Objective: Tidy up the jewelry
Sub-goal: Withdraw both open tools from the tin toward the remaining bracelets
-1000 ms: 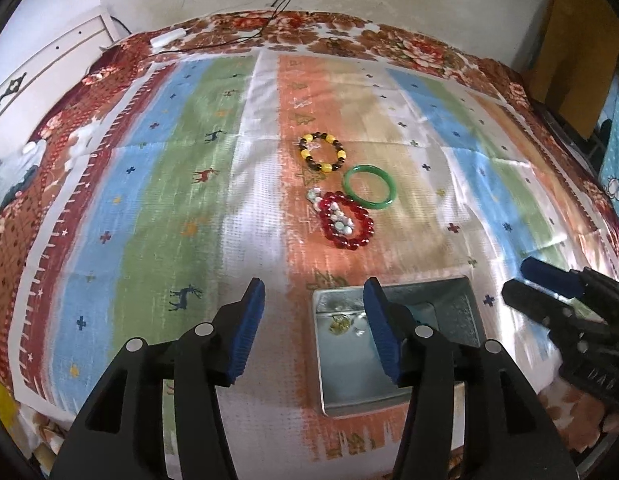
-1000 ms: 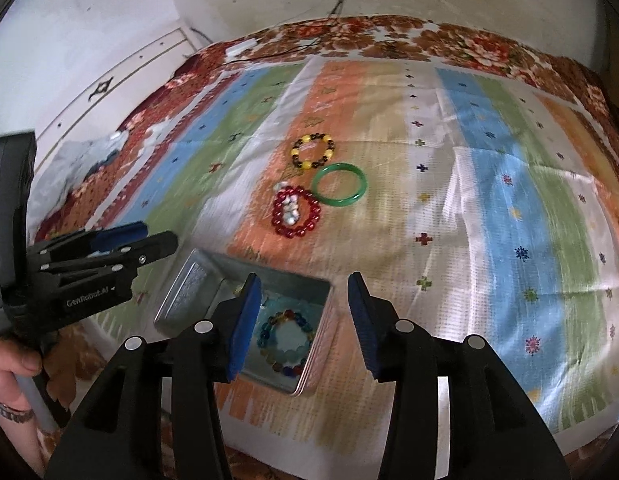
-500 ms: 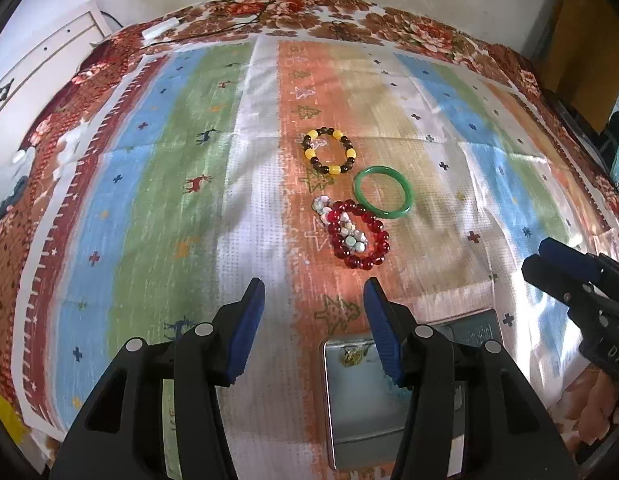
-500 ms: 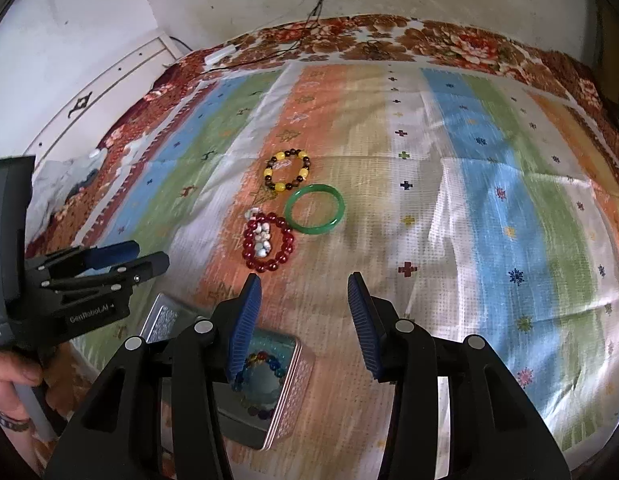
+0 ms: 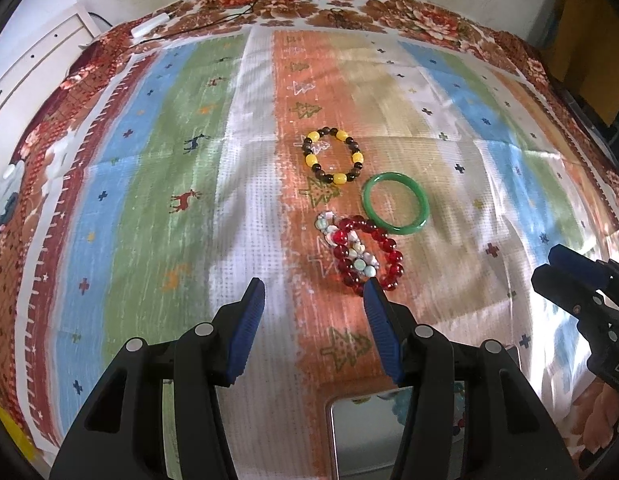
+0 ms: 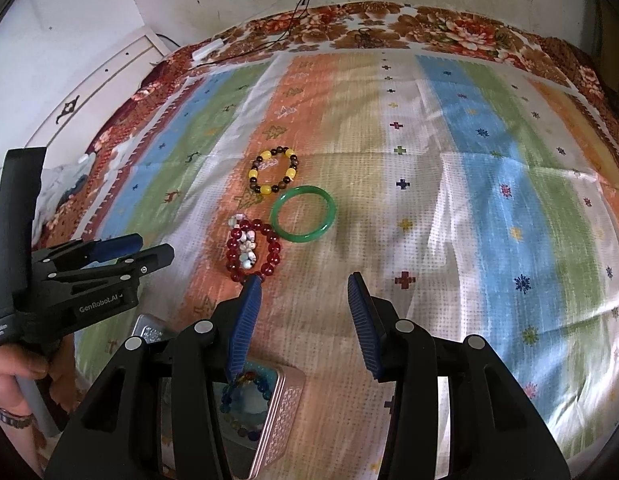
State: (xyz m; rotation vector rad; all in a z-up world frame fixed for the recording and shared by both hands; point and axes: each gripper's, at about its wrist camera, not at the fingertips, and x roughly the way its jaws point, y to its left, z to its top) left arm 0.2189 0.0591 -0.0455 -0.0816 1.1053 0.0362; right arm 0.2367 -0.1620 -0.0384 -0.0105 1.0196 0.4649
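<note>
On the striped cloth lie a yellow-and-brown bead bracelet (image 5: 334,156) (image 6: 274,171), a green bangle (image 5: 395,203) (image 6: 302,213) and a red bead bracelet (image 5: 367,254) (image 6: 251,250) with a pale bead bracelet (image 5: 351,246) lying across it. My left gripper (image 5: 313,294) is open and empty just short of the red beads. My right gripper (image 6: 303,290) is open and empty, its left finger tip close to the red bracelet. A metal tin (image 6: 271,412) (image 5: 363,432) with a multicoloured bead bracelet (image 6: 245,404) inside sits under the fingers.
The left gripper shows at the left of the right wrist view, held by a hand (image 6: 13,372). White furniture (image 6: 93,92) stands beyond the cloth's left edge. Black cables (image 5: 229,12) and a white adapter lie at the far edge by the wall.
Both grippers moved forward over the cloth toward the bracelets. The tin slid down toward the bottom of both views. Neither pair of jaws changed width.
</note>
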